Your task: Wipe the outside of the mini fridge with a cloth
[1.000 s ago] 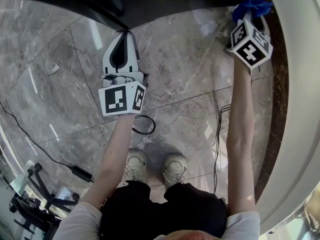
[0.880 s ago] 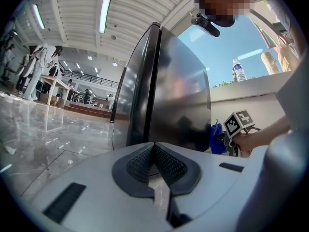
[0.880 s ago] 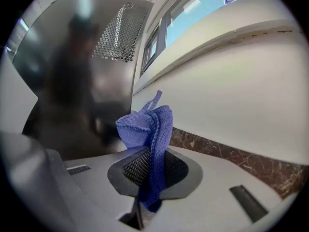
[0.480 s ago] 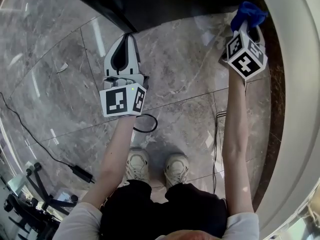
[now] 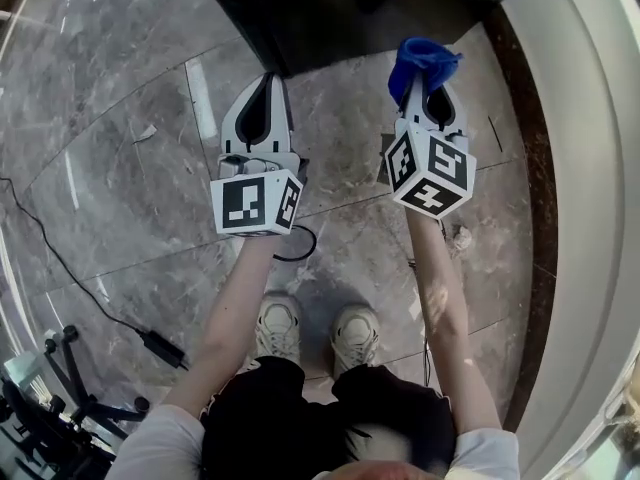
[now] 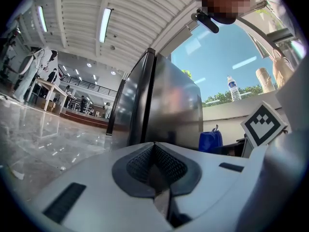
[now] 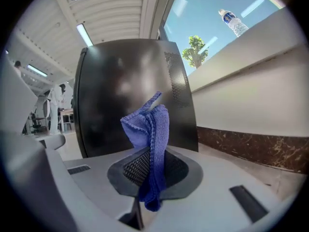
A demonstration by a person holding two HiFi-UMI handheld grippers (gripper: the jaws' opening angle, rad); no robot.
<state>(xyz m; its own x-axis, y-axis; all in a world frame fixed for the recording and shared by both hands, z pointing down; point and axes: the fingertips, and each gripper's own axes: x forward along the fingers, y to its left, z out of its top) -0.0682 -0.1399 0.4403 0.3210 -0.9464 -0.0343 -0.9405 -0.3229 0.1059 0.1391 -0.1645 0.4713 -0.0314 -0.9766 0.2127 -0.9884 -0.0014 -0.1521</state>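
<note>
The black mini fridge (image 5: 330, 13) stands on the marble floor at the top of the head view; its glossy dark side (image 7: 130, 95) fills the right gripper view. A blue cloth (image 5: 423, 60) sticks up from my right gripper (image 5: 424, 86), which is shut on it, a short way from the fridge. The folded cloth (image 7: 150, 144) hangs between the closed pads. My left gripper (image 5: 264, 90) is shut with nothing in it, pointing at the fridge corner (image 6: 149, 95), close beside the fridge.
A curved white ledge (image 5: 590, 168) with a dark stone base runs along the right. A water bottle (image 7: 231, 19) stands on it. Black cables (image 5: 60, 268) trail over the marble floor, and my shoes (image 5: 315, 333) stand below the grippers.
My right gripper with the cloth has swung left, away from the ledge, and now faces the fridge. The left gripper has hardly moved.
</note>
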